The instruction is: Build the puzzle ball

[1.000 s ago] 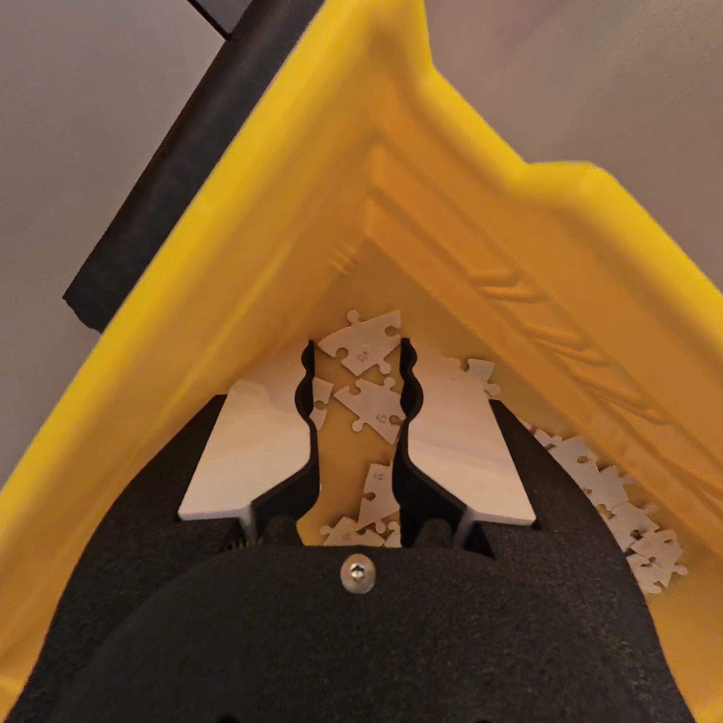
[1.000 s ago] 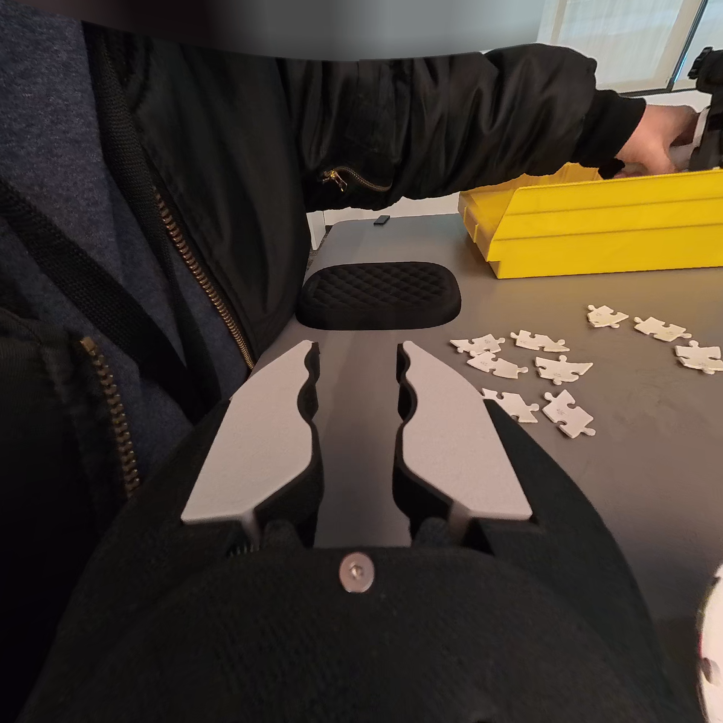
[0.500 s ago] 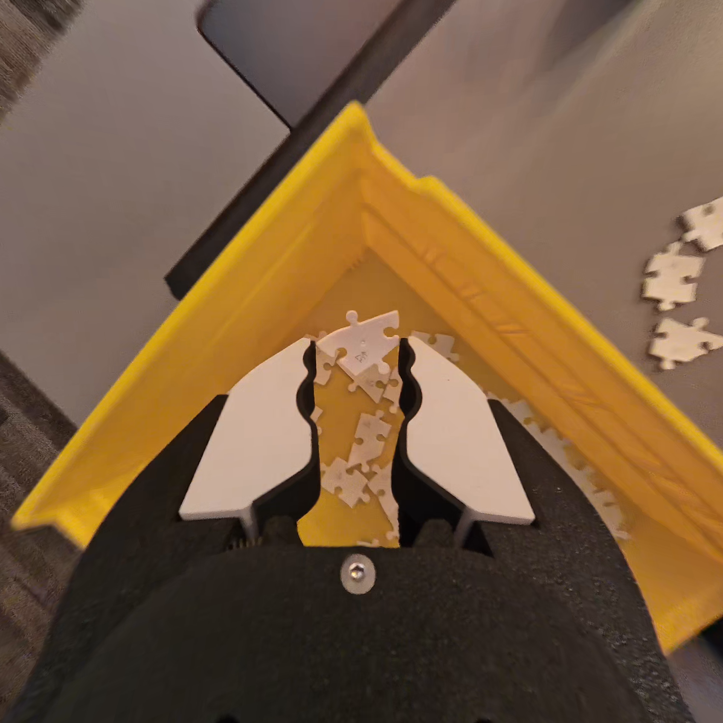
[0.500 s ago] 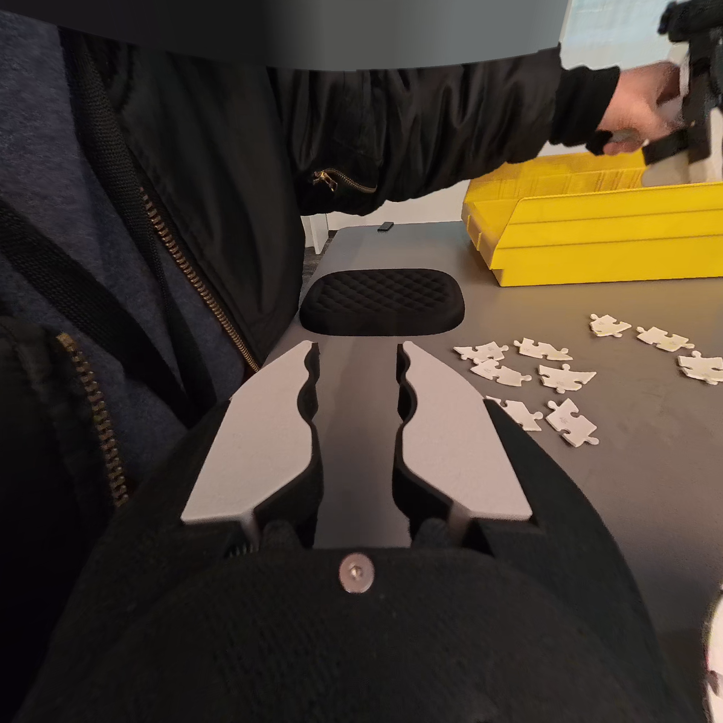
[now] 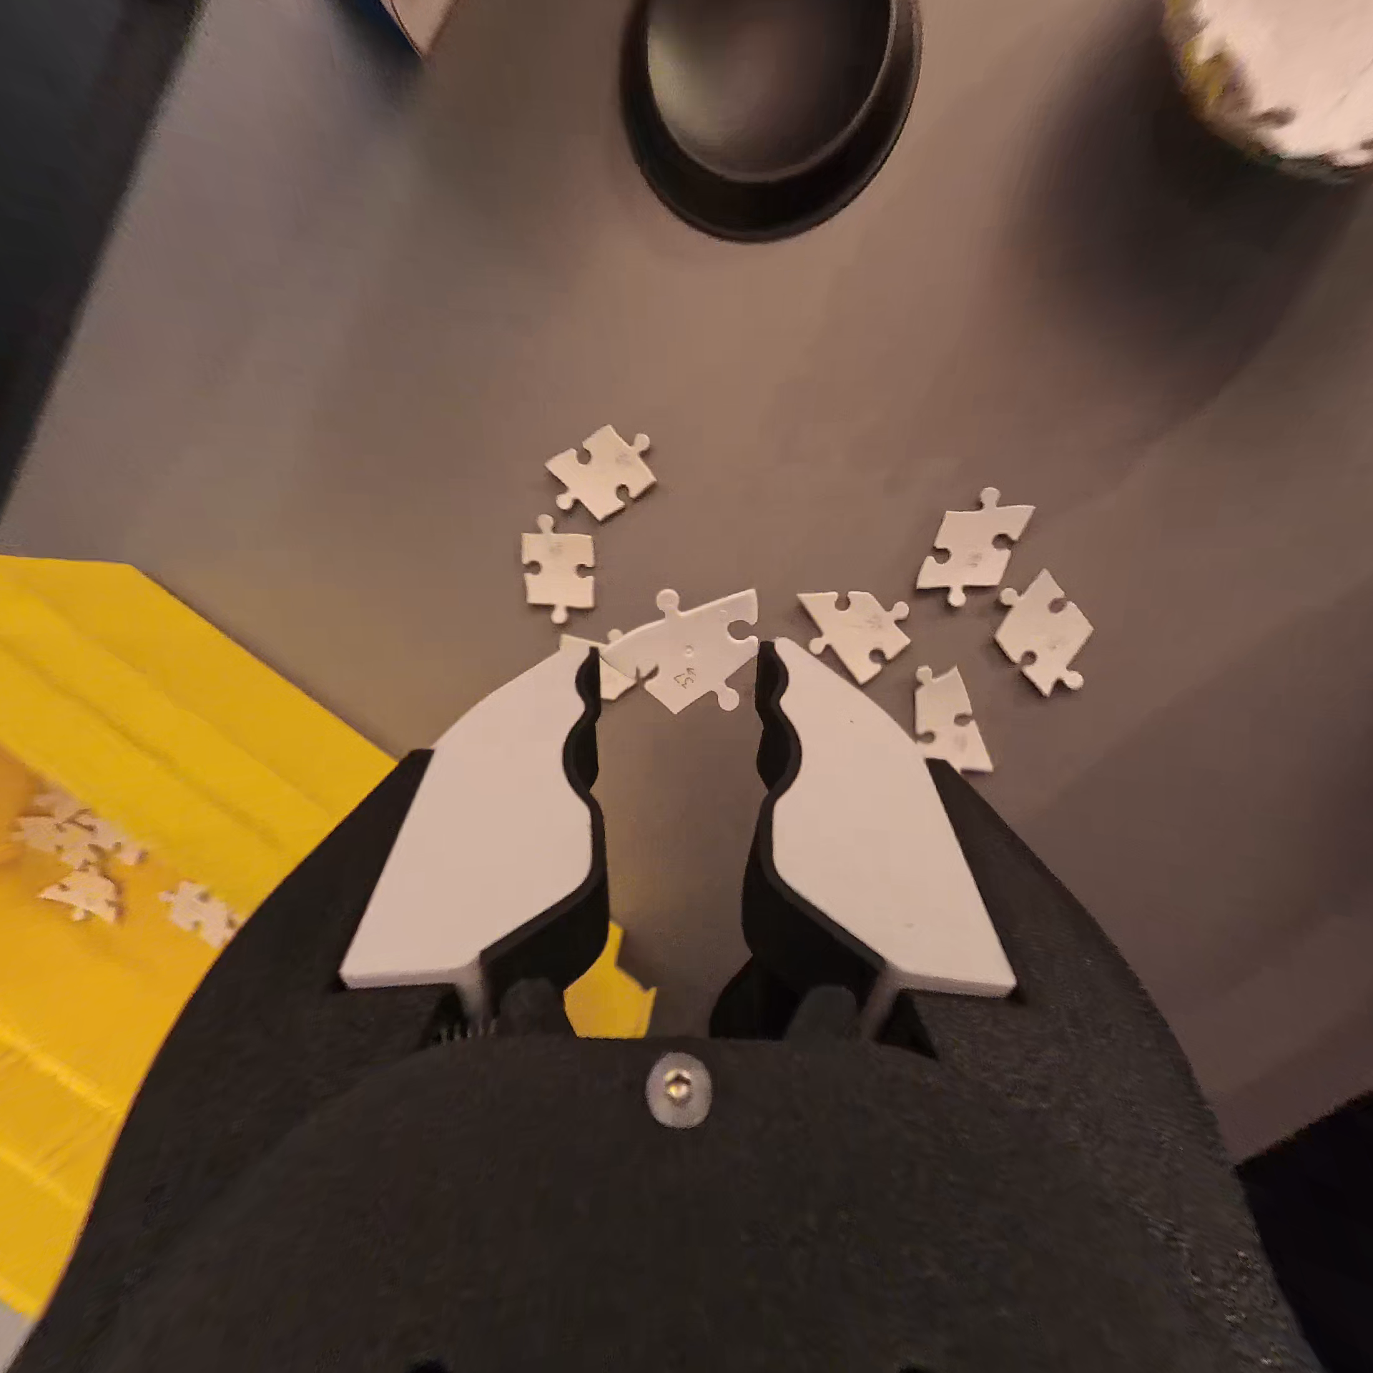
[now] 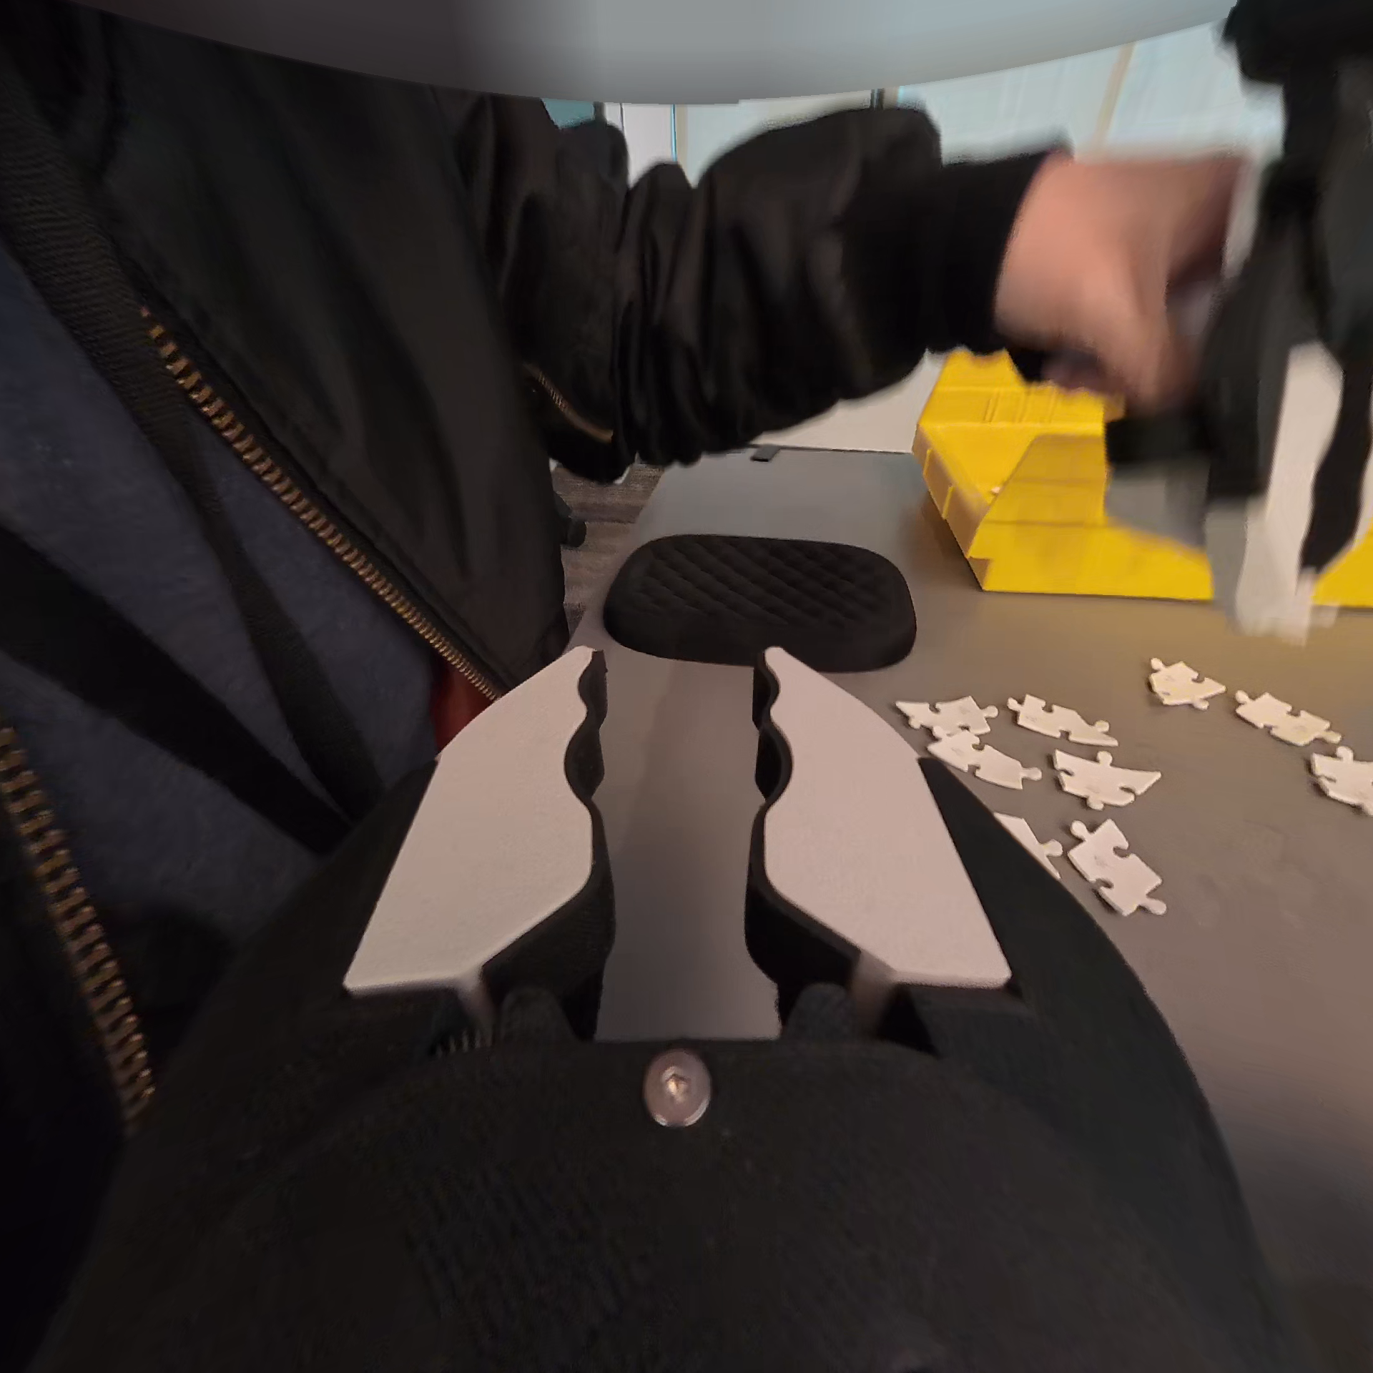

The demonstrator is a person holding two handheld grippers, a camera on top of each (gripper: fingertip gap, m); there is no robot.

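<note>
My left gripper is shut on a white puzzle piece held flat between its fingertips, above the grey table. Several loose white pieces lie on the table just beyond it. A white rounded object, perhaps the part-built ball, shows blurred at the top right. My right gripper is open and empty, low over the table near the person's jacket. In the right wrist view the left gripper is a blur over the loose pieces.
A yellow bin with more pieces stands to the left; it also shows in the right wrist view. A black ring-shaped stand sits far on the table. A black quilted pad lies ahead of my right gripper. The left tips stand about 15 cm off the part-built ball.
My left gripper has risen out of the yellow bin with the puzzle piece and swung right, over the loose pieces on the table. My right gripper has hardly moved.
</note>
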